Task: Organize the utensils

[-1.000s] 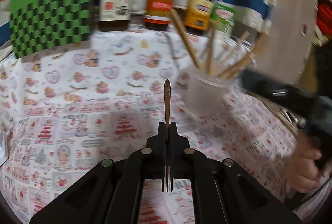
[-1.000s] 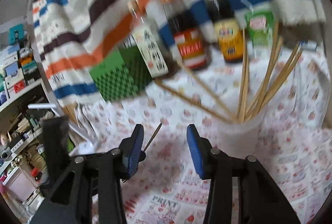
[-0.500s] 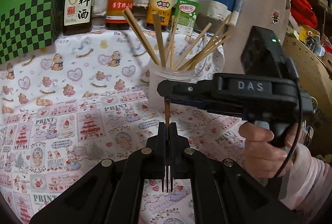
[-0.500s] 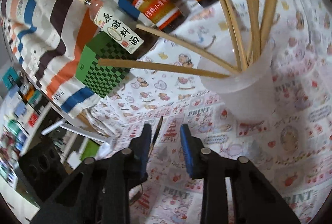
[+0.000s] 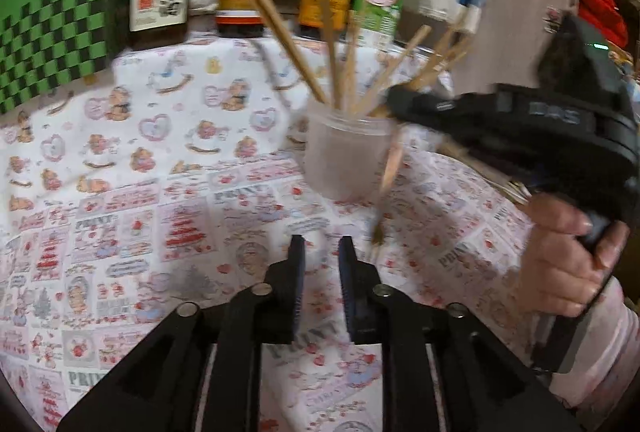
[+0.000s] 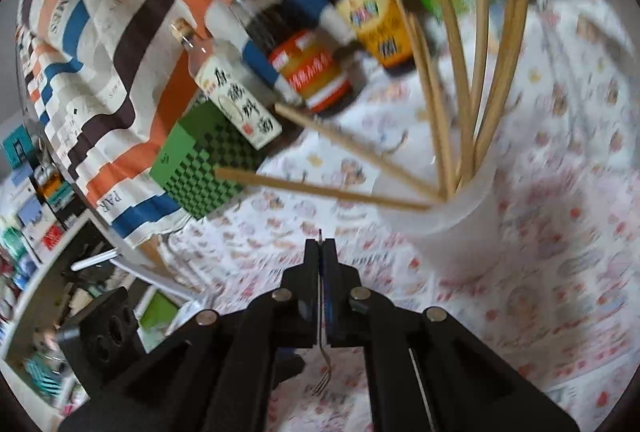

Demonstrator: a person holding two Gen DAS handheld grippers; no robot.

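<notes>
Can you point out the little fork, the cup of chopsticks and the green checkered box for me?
fork (image 6: 322, 379): right wrist view, tines.
cup (image 5: 344, 152): left wrist view, front wall.
green checkered box (image 5: 52, 44): left wrist view, checkered front face.

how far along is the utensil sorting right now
Done: wooden chopsticks already stand in the translucent plastic cup. In hand: the right gripper has just closed on the small metal fork; the left gripper has just opened, empty. Left: getting the fork into the cup.

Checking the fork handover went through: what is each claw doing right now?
Left claw: open, nothing between its fingers, jaws just opened.
Right claw: shut on the fork, jaws just closed, prongs hanging below.
</notes>
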